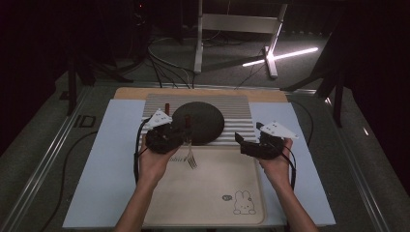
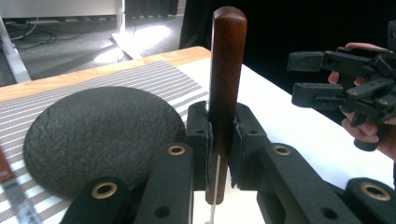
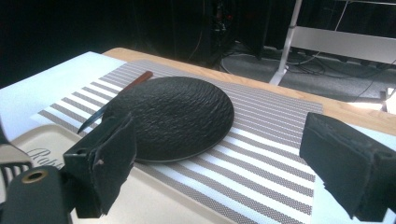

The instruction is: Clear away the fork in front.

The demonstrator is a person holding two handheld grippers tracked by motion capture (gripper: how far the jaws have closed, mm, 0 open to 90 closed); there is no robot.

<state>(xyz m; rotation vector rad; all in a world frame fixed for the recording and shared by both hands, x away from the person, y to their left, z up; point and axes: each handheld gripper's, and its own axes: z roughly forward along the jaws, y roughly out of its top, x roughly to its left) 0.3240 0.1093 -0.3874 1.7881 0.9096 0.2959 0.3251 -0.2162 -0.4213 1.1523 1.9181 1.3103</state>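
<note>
My left gripper (image 1: pixel 183 137) is shut on a fork (image 1: pixel 191 158) with a dark wooden handle (image 2: pixel 226 70). It holds the fork above the far edge of the beige tray (image 1: pixel 217 193), tines hanging toward the tray. The pads (image 2: pixel 203 140) clamp the handle from both sides. A round black plate (image 1: pixel 199 123) lies on a striped placemat (image 1: pixel 237 104) just beyond. My right gripper (image 1: pixel 240 140) hovers open over the tray's far right corner, with nothing between its pads (image 3: pixel 109 154). It also appears in the left gripper view as the right gripper (image 2: pixel 308 74).
A wooden-handled knife (image 1: pixel 167 107) lies on the placemat (image 3: pixel 275 140) left of the plate (image 3: pixel 173 116). A pale sheet (image 1: pixel 111 159) covers the table around the tray. Beyond the table stand a white frame (image 1: pixel 237 24), cables and a bright floor strip.
</note>
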